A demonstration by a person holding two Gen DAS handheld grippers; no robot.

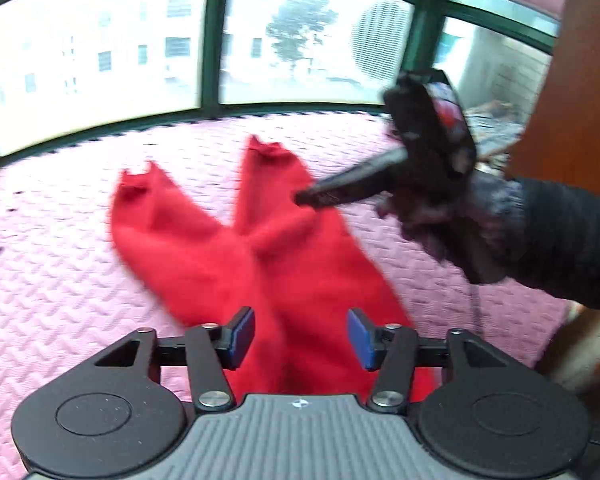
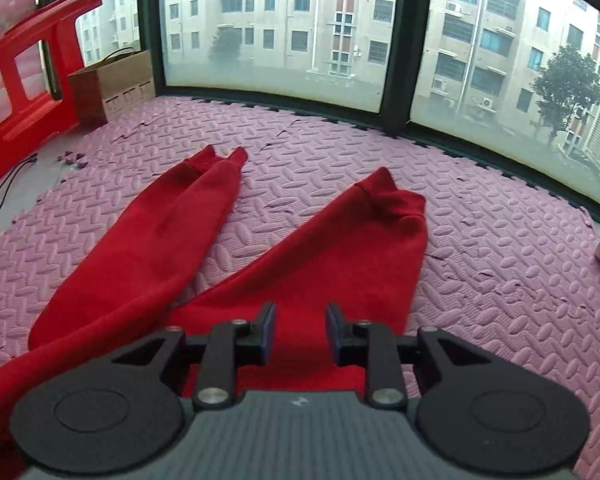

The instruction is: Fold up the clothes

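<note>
Red trousers point(image 2: 204, 264) lie flat on the pink foam mat point(image 2: 480, 280), waist end near, the two legs fanned out toward the far window point(image 2: 276, 24) with cuffs well apart – likely spread this way so the legs can be brought together for the first fold, which does not look started. In the right wrist view the left leg runs to the far left and the right leg to the far middle, bare mat between them. Left gripper point(image 1: 301, 338) hangs over the near part of the trousers, pointed steeply down, jaws apart with nothing between the blue pads point(image 1: 244, 334); red cloth shows below the gap but is not pinched. Right gripper point(image 2: 300, 330) also tilts down over the waist area, jaws narrower but still parted – no cloth caught, pads clear of the fabric as far as can be seen. From the left wrist view the right gripper point(image 1: 306, 198) shows as a blurred dark shape above the right leg, held by a gloved hand point(image 1: 452, 216) with a dark sleeve point(image 1: 572, 240) entering from the right; its blur hides the jaws there. Red plastic chair point(image 2: 32, 76) and a cardboard box point(image 2: 116, 80) sit at the far left edge, off the garment. Both tools seem placed for a fresh grab at the near fabric.
</note>
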